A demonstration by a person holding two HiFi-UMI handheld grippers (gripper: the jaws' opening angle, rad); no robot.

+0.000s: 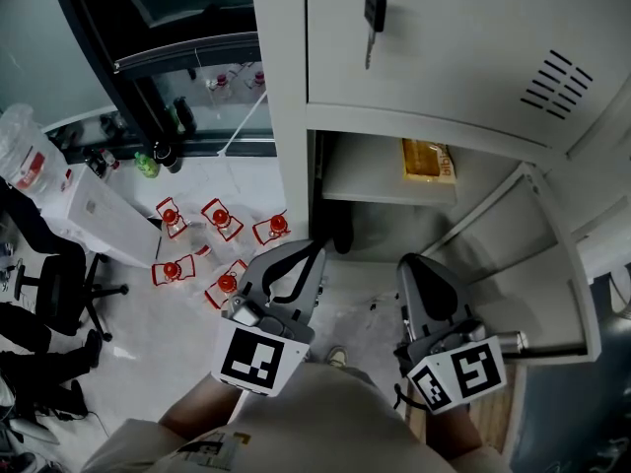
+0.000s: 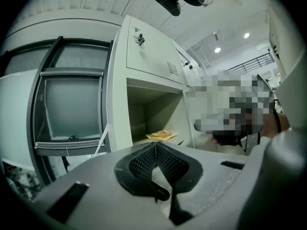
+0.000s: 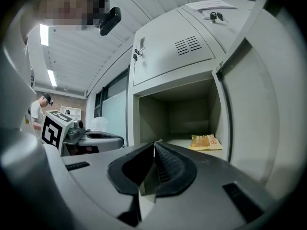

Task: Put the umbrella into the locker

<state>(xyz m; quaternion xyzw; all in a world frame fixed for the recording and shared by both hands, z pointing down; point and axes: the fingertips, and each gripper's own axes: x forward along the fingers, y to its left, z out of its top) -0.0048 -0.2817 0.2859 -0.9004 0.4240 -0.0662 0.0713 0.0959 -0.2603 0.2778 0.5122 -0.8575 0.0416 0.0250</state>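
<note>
Squarely before the open locker (image 1: 291, 87) you hold both grippers level, its door (image 1: 537, 264) swung out at the lower right of the head view. Your left gripper (image 1: 315, 248) has its jaws pressed together with nothing between them. So does your right gripper (image 1: 409, 262), just beside it. A yellow packet (image 1: 429, 159) lies on the shelf (image 1: 365, 180) inside the open compartment, at centre frame. A key (image 1: 374, 13) hangs from the closed door above, at the top of the frame. A dark shape (image 1: 340, 233) stands under the shelf's left end; you cannot tell whether it is the umbrella. Red-capped bottles (image 1: 219, 215) sit on the floor at left.
</note>
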